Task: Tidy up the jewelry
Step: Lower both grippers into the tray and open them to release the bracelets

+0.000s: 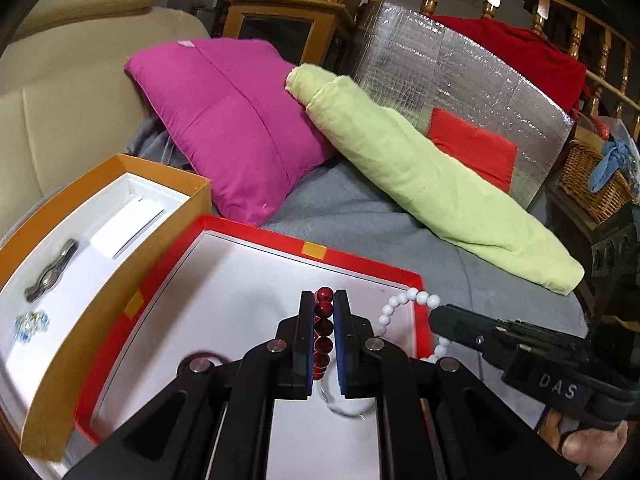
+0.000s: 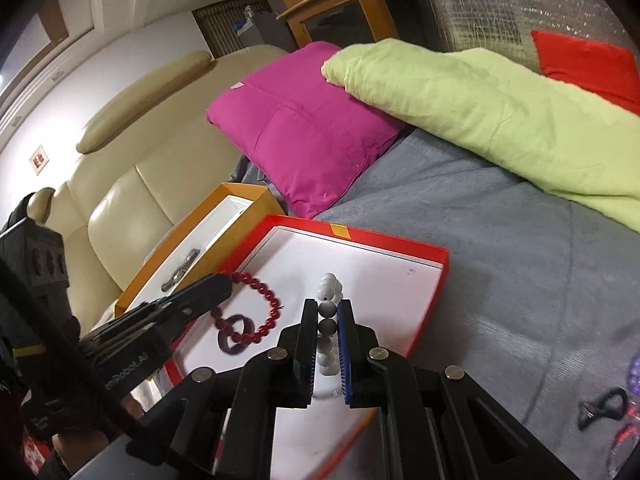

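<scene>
My left gripper [image 1: 324,300] is shut on a dark red bead bracelet [image 1: 323,328] over the white floor of the red tray [image 1: 256,224]. The bracelet also shows in the right wrist view [image 2: 260,308], with a dark red ring [image 2: 236,336] lying inside its loop. My right gripper [image 2: 327,307] is shut on a white bead bracelet [image 2: 329,292] over the same red tray [image 2: 436,280]. The white bracelet also shows in the left wrist view [image 1: 404,300], by the tray's right wall. A clear bangle [image 1: 348,408] lies under my left fingers.
An orange box [image 1: 120,288] left of the tray holds a grey metal clip [image 1: 52,270], a crystal flower brooch [image 1: 32,324] and a white card [image 1: 126,226]. A magenta pillow [image 1: 232,120] and a green pillow [image 1: 424,176] lie behind on the grey blanket. More jewelry [image 2: 604,404] lies at right.
</scene>
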`<state>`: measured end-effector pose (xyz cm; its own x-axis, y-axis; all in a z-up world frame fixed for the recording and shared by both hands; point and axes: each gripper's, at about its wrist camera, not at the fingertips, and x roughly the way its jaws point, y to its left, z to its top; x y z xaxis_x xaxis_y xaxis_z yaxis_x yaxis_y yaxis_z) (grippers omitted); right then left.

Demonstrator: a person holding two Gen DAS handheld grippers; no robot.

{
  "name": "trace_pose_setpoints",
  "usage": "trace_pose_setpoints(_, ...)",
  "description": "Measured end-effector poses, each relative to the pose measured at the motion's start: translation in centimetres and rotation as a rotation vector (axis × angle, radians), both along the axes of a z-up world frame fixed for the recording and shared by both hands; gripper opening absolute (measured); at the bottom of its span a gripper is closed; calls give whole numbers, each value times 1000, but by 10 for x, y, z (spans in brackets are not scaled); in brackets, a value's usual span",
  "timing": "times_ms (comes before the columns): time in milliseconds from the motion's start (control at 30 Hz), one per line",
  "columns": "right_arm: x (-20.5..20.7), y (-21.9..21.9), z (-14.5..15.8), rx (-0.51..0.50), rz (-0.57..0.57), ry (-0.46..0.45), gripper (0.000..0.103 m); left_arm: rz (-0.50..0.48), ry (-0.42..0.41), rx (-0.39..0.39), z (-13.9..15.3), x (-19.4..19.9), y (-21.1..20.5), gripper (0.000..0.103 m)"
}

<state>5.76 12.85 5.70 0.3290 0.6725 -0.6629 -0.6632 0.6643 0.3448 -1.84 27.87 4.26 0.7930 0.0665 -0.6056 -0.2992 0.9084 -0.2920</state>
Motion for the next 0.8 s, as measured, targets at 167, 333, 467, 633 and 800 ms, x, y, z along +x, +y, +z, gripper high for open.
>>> trace_pose_setpoints(167,11,21,-13,-39,15,15,10,22,62,12,-17,19,17,9)
trace_pose_setpoints(333,19,30,-21,-72,12,16,10,50,106,13,-29,26,31,9)
trace_pose_setpoints(467,24,32,-26,-95,7,16,10,66,127,18,-33,28,39,9)
trace_pose_setpoints(633,24,36,-29,-120,5,2,10,78,149,31,-37,32,39,9)
trace_pose_setpoints(800,27,37,-32,-137,1,4,10,104,175,43,-37,32,42,9)
